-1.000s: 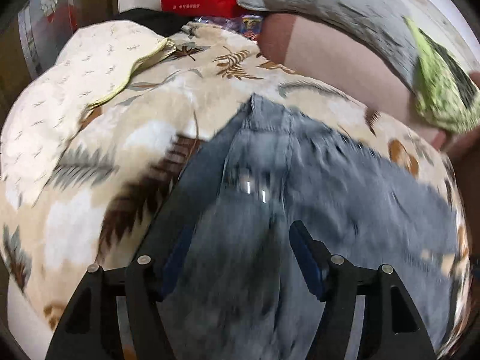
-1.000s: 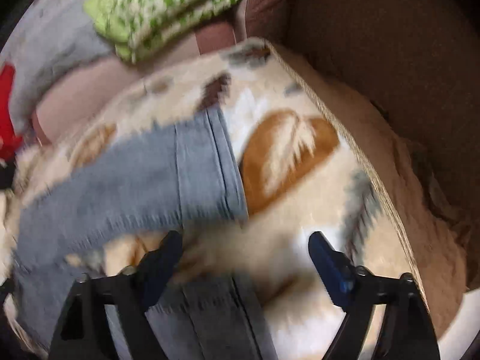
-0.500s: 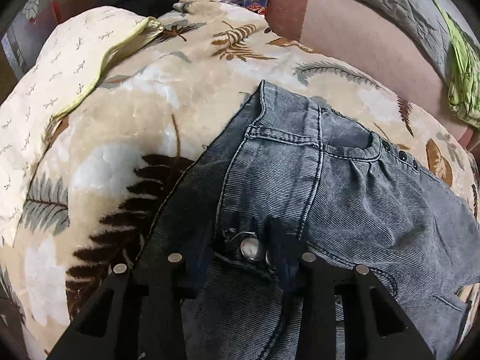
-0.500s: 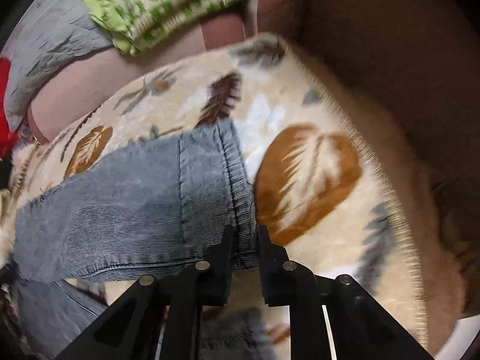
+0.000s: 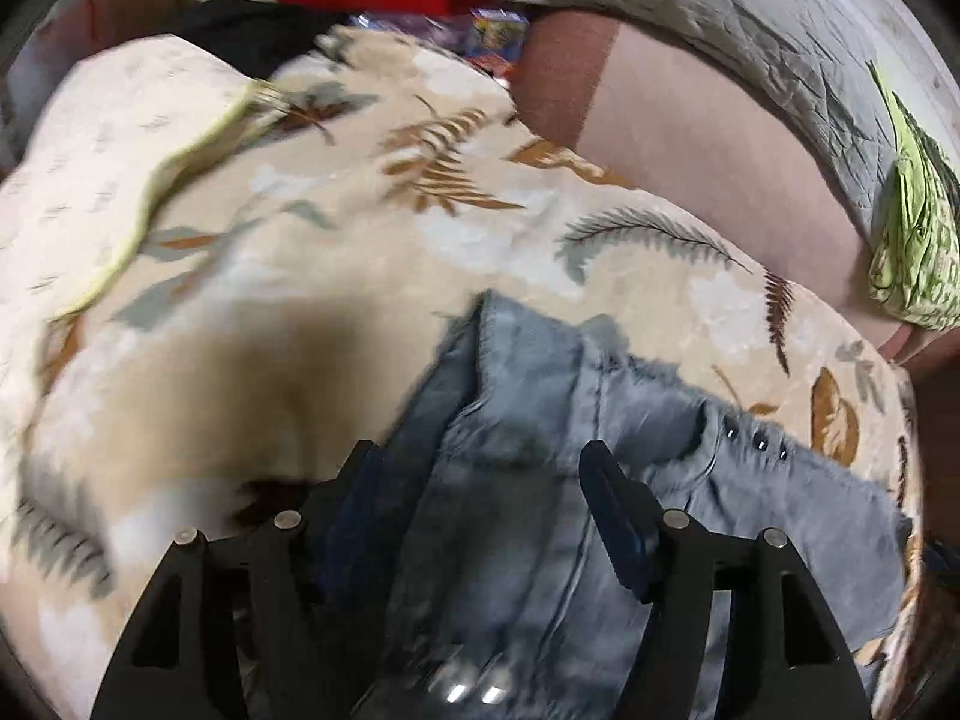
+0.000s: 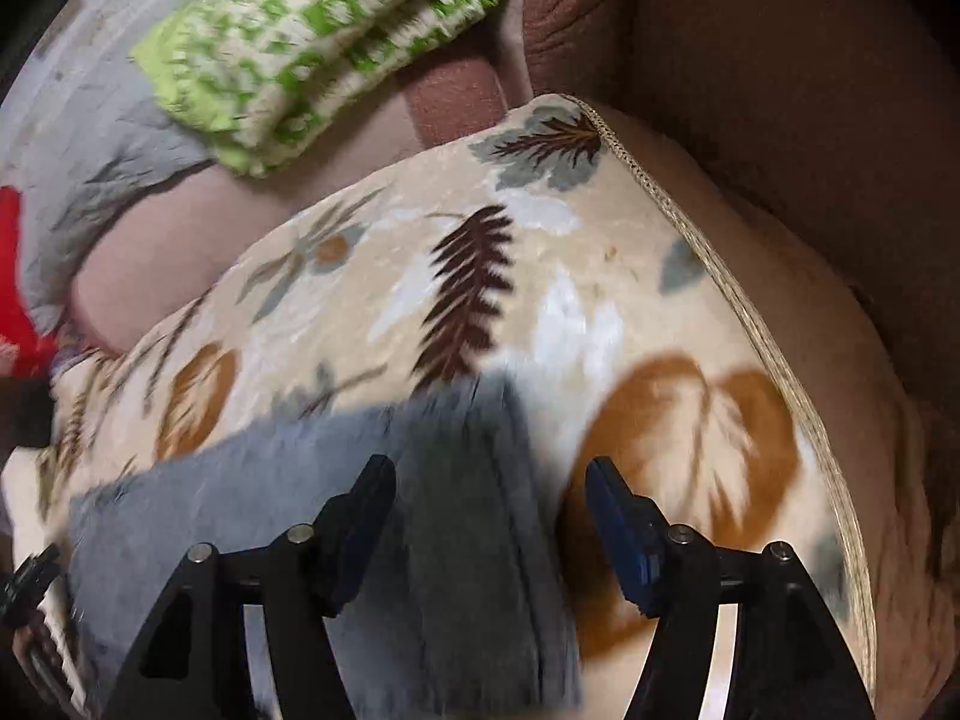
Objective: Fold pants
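Observation:
Grey-blue jeans (image 5: 540, 420) lie on a cream blanket with a leaf pattern (image 5: 300, 300). Their waistband, with small dark snaps (image 5: 756, 441), points away from me. My left gripper (image 5: 480, 462) hangs over the waist end with its jaws opening. Denim lies between and under the fingers, and the pads do not press on it. In the right wrist view, a hemmed leg end of the jeans (image 6: 420, 540) lies on the same blanket (image 6: 420, 240). My right gripper (image 6: 489, 474) stands over that hem, jaws opening, the pads clear of the cloth. Both views are blurred.
A green-and-white patterned cloth (image 6: 312, 48) and a grey quilt (image 5: 720, 18) lie at the back on a pinkish cushion (image 5: 690, 150). A cream cover with yellow-green trim (image 5: 90, 180) is at the left. The blanket's braided edge (image 6: 750, 312) borders a brown sofa (image 6: 780, 120) on the right.
Half a second ago both grippers were pinched on the denim, the left at the fly and the right at the hem. Both now stand wide, and the jeans sit lower in both views.

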The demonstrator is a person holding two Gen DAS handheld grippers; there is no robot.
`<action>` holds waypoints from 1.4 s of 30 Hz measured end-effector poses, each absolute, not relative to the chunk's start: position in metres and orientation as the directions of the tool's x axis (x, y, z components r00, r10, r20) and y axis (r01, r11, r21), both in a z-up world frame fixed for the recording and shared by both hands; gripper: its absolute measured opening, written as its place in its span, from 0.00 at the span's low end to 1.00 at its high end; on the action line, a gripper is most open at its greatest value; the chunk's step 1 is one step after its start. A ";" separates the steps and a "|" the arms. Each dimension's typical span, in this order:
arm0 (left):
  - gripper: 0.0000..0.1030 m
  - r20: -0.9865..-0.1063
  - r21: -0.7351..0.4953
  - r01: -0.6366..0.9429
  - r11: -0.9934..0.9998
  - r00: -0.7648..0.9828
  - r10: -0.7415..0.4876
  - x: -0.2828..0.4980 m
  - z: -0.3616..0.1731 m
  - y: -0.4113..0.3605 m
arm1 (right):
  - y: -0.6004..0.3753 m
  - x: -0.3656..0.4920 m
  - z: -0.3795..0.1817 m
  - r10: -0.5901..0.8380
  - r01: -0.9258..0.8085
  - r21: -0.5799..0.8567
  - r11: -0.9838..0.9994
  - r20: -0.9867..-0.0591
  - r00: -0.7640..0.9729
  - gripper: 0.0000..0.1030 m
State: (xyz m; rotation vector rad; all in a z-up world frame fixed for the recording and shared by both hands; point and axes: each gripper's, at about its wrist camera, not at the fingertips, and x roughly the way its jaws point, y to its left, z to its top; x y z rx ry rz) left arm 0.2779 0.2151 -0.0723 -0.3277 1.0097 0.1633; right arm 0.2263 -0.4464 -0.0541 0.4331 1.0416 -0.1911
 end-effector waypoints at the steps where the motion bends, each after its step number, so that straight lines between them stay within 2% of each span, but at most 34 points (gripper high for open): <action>1: 0.67 -0.850 -0.196 -0.290 0.937 0.526 -0.016 0.285 -0.075 0.215 | -0.447 0.237 -0.060 0.047 0.359 0.253 0.898 -0.868 0.495 0.67; 5: 0.65 -0.844 -0.221 -0.287 0.932 0.534 -0.036 0.305 -0.083 0.217 | -0.444 0.258 -0.081 0.052 0.344 0.224 0.912 -0.894 0.444 0.67; 8: 0.55 -0.853 -0.215 -0.282 0.935 0.521 -0.040 0.317 -0.089 0.219 | -0.439 0.259 -0.090 0.057 0.324 0.211 0.922 -0.903 0.425 0.65; 16: 0.54 -0.860 -0.223 -0.316 0.922 0.509 -0.034 0.343 -0.097 0.227 | -0.449 0.263 -0.082 0.066 0.340 0.232 0.912 -0.898 0.435 0.65; 17: 0.52 -0.861 -0.227 -0.311 0.923 0.506 -0.041 0.345 -0.099 0.226 | -0.448 0.264 -0.083 0.067 0.342 0.231 0.911 -0.900 0.430 0.65; 18: 0.46 -0.865 -0.211 -0.312 0.926 0.502 -0.028 0.347 -0.099 0.223 | -0.448 0.266 -0.085 0.069 0.341 0.229 0.912 -0.904 0.421 0.65; 19: 0.24 -0.869 -0.166 -0.314 0.935 0.495 0.012 0.350 -0.098 0.220 | -0.447 0.269 -0.088 0.070 0.340 0.225 0.913 -0.908 0.412 0.65; 20: 0.11 -0.871 -0.129 -0.314 0.941 0.490 0.044 0.352 -0.097 0.217 | -0.445 0.271 -0.090 0.071 0.336 0.222 0.915 -0.911 0.406 0.62; 21: 0.08 -0.870 -0.128 -0.305 0.944 0.491 0.041 0.354 -0.096 0.215 | -0.444 0.272 -0.090 0.069 0.332 0.218 0.918 -0.911 0.407 0.45; 22: 0.05 -0.873 -0.102 -0.302 0.948 0.484 0.060 0.356 -0.095 0.212 | -0.442 0.274 -0.089 0.064 0.326 0.210 0.922 -0.912 0.406 0.36; 24: 0.04 -0.873 -0.081 -0.300 0.951 0.482 0.078 0.357 -0.090 0.209 | -0.440 0.279 -0.088 0.044 0.316 0.180 0.931 -0.919 0.392 0.20; 25: 0.04 -0.870 -0.077 -0.307 0.949 0.485 0.086 0.357 -0.088 0.209 | -0.440 0.281 -0.087 0.035 0.317 0.169 0.933 -0.921 0.387 0.18; 33: 0.04 -0.828 -0.140 -0.305 0.942 0.558 0.058 0.342 -0.054 0.210 | -0.442 0.275 -0.064 0.030 0.324 0.195 0.926 -0.891 0.452 0.16; 37: 0.04 -0.766 -0.220 -0.266 0.938 0.642 0.003 0.310 -0.009 0.210 | -0.441 0.259 -0.031 0.030 0.321 0.232 0.918 -0.849 0.527 0.16; 42: 0.03 -0.665 -0.305 -0.187 0.934 0.743 -0.068 0.232 0.057 0.216 | -0.443 0.214 0.029 0.041 0.308 0.302 0.902 -0.771 0.636 0.16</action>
